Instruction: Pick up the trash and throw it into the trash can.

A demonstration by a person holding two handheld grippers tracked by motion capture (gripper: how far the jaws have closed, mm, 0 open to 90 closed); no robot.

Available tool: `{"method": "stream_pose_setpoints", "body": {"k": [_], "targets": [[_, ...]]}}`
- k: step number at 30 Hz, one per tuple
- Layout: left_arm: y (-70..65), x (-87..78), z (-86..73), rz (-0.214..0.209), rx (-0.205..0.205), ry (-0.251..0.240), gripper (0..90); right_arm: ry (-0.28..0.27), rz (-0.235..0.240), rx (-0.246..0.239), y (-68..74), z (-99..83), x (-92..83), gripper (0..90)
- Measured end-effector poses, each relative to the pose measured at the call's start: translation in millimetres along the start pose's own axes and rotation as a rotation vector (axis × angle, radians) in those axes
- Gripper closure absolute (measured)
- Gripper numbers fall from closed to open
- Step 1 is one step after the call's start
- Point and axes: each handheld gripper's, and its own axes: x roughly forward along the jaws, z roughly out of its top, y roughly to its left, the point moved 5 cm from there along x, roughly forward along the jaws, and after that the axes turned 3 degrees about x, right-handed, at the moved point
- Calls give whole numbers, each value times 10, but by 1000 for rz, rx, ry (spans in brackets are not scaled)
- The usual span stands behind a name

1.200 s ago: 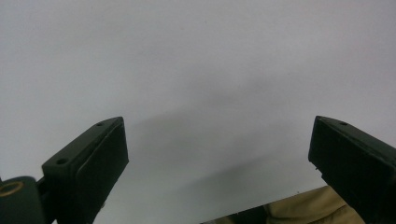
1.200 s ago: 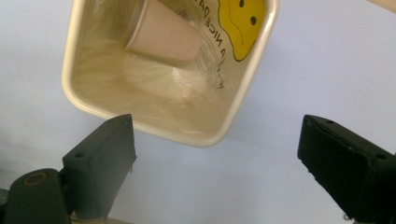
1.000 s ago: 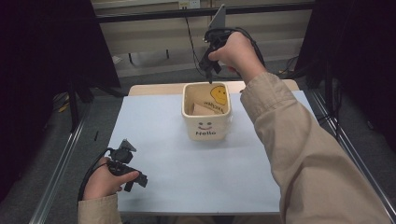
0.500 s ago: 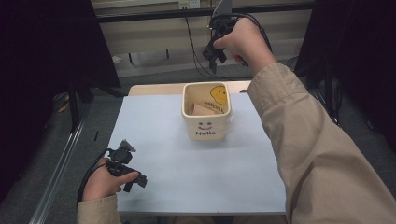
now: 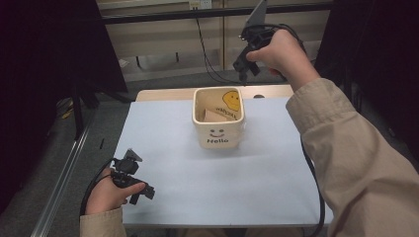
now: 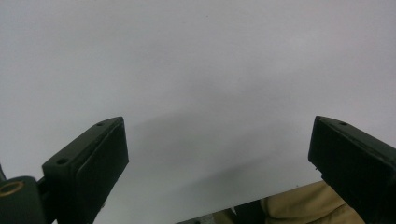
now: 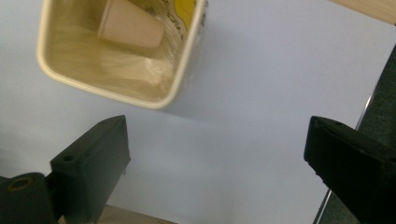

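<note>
The paper cup (image 7: 130, 29) lies on its side inside the square cream container (image 5: 218, 126), the one with a smiling face and the word "Hello" on its front wall. In the right gripper view the cup rests against the inner wall, with its open mouth hidden. To my judgement, the placing of the cup into the container is already done, because nothing is held by either tool and no other loose thing lies on the white sheet (image 5: 207, 182) around the container. What is left seems only to bring the hands to rest.

The right tool (image 5: 245, 66) is lifted high, above and behind the container, well apart from it. The right hand (image 5: 279, 52) grips it with the arm stretched forward and the beige sleeve (image 5: 356, 163) reaching across the right side of the worktop (image 5: 163, 94). Its jaws stand wide apart with nothing between them; its camera looks down on the container's rim and the sheet beside it.

The left tool (image 5: 132, 178) is low, in front of the container and to its left, well apart from it, close above the sheet. The left hand (image 5: 109, 192) holds it. Its jaws are also spread wide and empty, with bare sheet between them.
</note>
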Motion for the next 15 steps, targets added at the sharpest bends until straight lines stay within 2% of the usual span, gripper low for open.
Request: {"method": "stream_pose_setpoints", "body": {"k": [5, 9, 15], "targets": [[-1, 4, -2, 3, 2, 1, 47, -7, 9, 21, -195, -167, 78, 59], [0, -5, -4, 4, 1, 3, 47, -10, 39, 29, -346, -314, 169, 61], [-21, 0, -9, -4, -9, 2, 47, 10, 7, 34, -597, -552, 391, 61]]}}
